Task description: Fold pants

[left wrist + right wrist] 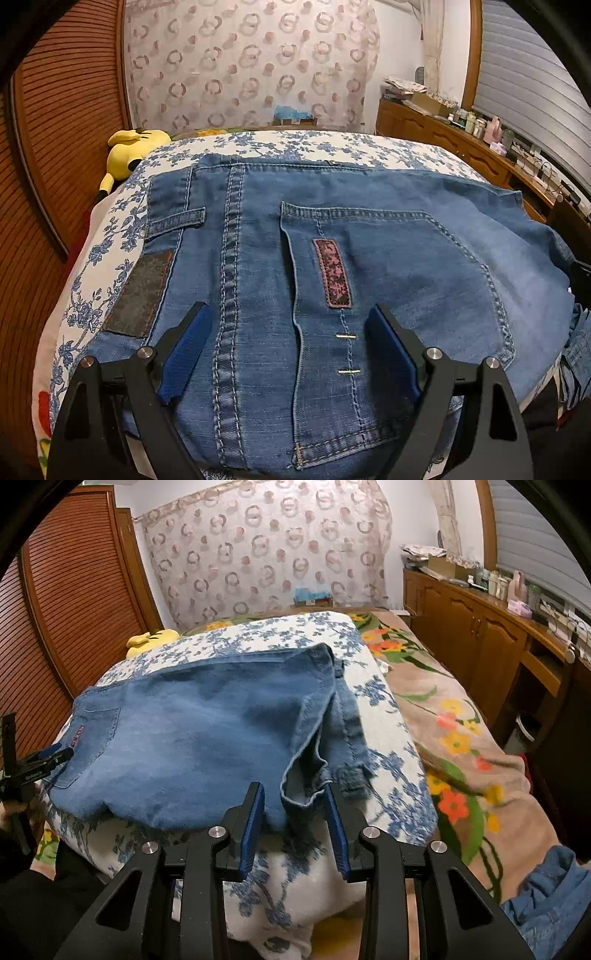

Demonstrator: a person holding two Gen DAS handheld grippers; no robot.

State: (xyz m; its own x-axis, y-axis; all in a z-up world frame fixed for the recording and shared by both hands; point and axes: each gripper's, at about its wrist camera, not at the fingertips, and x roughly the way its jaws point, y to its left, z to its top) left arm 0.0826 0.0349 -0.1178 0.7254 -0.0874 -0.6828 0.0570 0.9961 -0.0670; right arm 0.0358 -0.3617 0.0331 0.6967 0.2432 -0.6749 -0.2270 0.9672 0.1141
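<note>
The blue denim pants (369, 236) lie folded on the white quilt with blue flowers (391, 723). The left gripper (288, 314) hovers spread wide over the back pocket. The right gripper (295, 794), parted, flanks the frayed leg hem (306, 775) without clamping it.

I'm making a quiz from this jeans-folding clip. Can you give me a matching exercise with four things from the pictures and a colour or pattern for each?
Things:
1. jeans
2. plush toy
3. cabinets
4. patch on the back pocket

Colours:
A. yellow
B. dark pink with black speckles
C. blue denim
D. brown wood

Pairs: 1-C, 2-A, 3-D, 4-B
</note>
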